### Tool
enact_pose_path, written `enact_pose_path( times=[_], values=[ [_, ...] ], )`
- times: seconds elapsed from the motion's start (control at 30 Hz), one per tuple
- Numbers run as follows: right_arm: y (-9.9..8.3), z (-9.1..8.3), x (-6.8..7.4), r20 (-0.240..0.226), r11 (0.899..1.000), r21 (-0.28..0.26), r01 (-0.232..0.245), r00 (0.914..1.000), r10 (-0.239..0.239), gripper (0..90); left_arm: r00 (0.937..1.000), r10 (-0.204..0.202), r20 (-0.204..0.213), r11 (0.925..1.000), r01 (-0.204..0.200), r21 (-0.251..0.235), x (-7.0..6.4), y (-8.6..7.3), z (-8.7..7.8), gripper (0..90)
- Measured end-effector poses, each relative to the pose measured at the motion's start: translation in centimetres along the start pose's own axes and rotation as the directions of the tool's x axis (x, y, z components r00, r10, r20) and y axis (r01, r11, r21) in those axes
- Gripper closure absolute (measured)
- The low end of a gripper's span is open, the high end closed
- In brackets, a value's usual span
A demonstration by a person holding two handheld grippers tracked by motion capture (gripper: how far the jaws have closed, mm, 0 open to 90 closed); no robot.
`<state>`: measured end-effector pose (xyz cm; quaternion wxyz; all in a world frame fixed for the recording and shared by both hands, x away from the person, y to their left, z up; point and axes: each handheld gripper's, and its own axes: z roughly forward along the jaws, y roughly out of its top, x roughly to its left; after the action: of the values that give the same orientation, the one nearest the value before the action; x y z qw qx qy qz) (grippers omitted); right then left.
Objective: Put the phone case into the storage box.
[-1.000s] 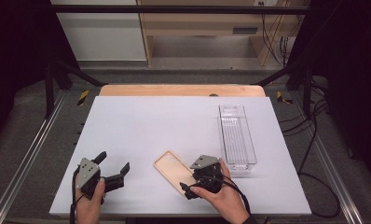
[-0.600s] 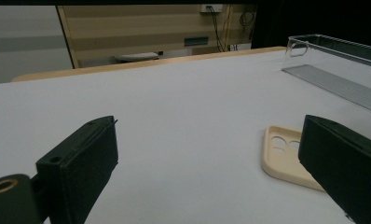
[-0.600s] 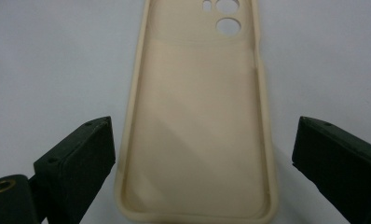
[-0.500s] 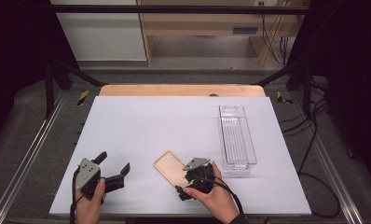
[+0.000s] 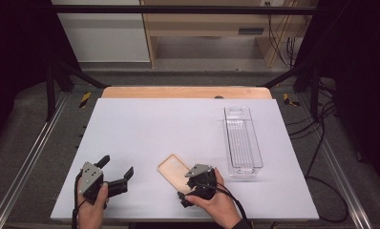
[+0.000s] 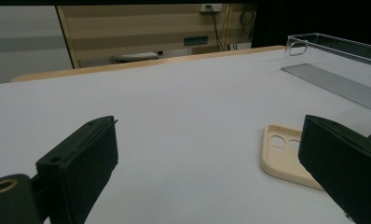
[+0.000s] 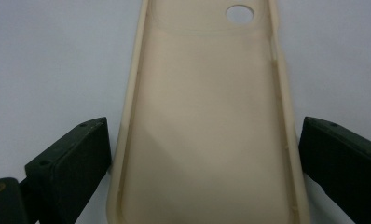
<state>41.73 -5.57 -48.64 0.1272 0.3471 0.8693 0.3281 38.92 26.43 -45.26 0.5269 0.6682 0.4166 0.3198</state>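
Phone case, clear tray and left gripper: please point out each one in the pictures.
Phone case (image 7: 207, 121), right gripper view, on its inner floor.
Clear tray (image 5: 243, 138), high view, on its ribbed bottom.
Left gripper (image 5: 116, 167), high view, midway between its open jaws.

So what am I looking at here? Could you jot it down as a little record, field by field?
surface: white table
item in play: beige phone case, lying flat, hollow side up
right gripper: open, jaws either side of the case's long edges
left gripper: open, holding nothing, apart from the case
container: clear plastic tray, to the right of the case
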Motion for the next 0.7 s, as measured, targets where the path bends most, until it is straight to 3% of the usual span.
enact_pose_path(
  times=[0.7],
  values=[
    [-0.52, -0.34, 0.16, 0.017, 0.999, -0.034, -0.002, 0.9999, 0.002, 10.6, 0.9995, -0.019, 0.024, 0.9998, 0.019, -0.002, 0.11, -0.01, -0.14, 4.4]
  ],
)
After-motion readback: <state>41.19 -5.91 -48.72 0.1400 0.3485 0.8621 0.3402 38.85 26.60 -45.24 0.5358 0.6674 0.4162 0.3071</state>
